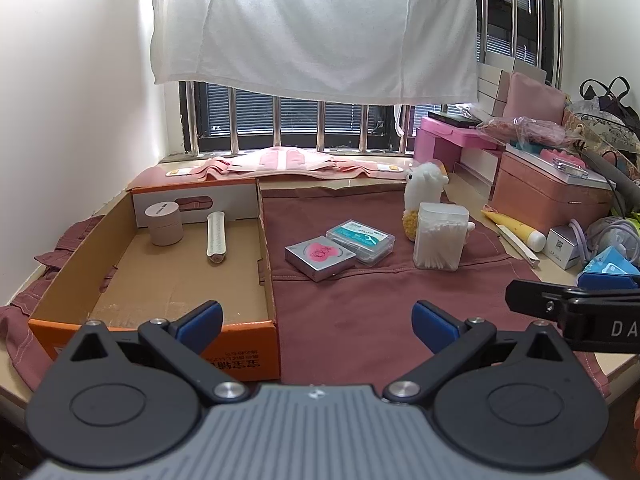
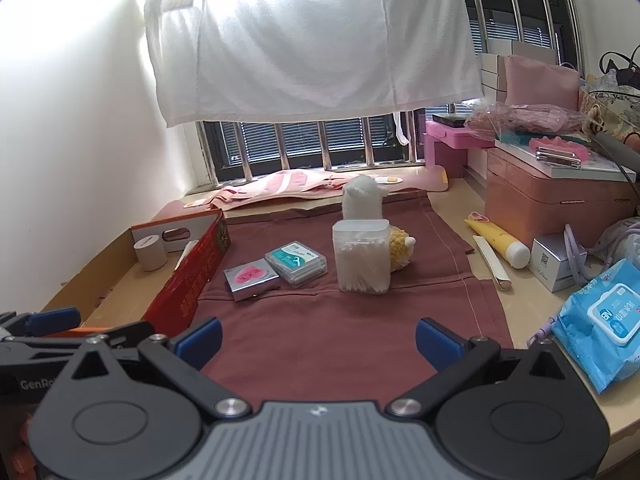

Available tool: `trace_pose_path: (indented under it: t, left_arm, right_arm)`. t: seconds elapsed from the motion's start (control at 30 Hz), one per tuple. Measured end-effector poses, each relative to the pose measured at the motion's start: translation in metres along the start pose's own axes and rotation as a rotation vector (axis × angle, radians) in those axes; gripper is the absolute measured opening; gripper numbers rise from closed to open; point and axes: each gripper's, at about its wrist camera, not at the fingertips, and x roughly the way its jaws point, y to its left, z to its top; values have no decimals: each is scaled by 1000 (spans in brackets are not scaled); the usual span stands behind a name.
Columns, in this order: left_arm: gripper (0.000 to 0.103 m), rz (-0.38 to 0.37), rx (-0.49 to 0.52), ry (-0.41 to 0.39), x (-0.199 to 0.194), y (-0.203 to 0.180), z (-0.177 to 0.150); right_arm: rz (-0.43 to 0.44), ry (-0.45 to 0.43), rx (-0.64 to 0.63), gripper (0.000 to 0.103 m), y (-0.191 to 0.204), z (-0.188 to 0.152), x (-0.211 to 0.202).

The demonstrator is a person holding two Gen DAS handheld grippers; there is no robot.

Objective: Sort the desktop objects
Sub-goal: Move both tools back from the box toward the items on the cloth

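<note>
An orange cardboard box sits at the left on a maroon cloth; it holds a beige round jar and a white tube. On the cloth lie a silver case with a pink heart, a clear floss-pick box, a cotton-swab container and a white plush alpaca. My left gripper is open and empty, near the box's front right corner. My right gripper is open and empty, over the cloth's near part. The swab container stands ahead of it.
A yellow-white tube, a flat stick, a small silver box and a blue wipes pack lie at the right. A pink storage box and clutter stand behind. The window sill holds pink fabric.
</note>
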Motion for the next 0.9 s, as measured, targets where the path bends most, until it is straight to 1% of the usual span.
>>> trace_pose_path:
  t: [0.13,0.3,0.57,0.63,0.77,0.9]
  left_arm:
    - [103,3,5,-4,2,-3,-1]
    - [103,-15,15,-6,7,-8,1]
    - [103,-51,33,-41,21,-24,17]
    - [103,-61,21,-26,32,-29,22]
    - [103,-55,7,-6,60,-42,26]
    - [103,-51,15,20,92,-53,30]
  right_arm:
    - [-9,3,10,103,-5,-1,0]
    - [-17,-1,16,103,-11,2,1]
    - [-31,-29,19,103,-27,23,4]
    - [-28,-31,26,103,-32,29,9]
    - [-34,-30,47,103,-42,39,21]
    - [-41,-21,78,103,-53,47,36]
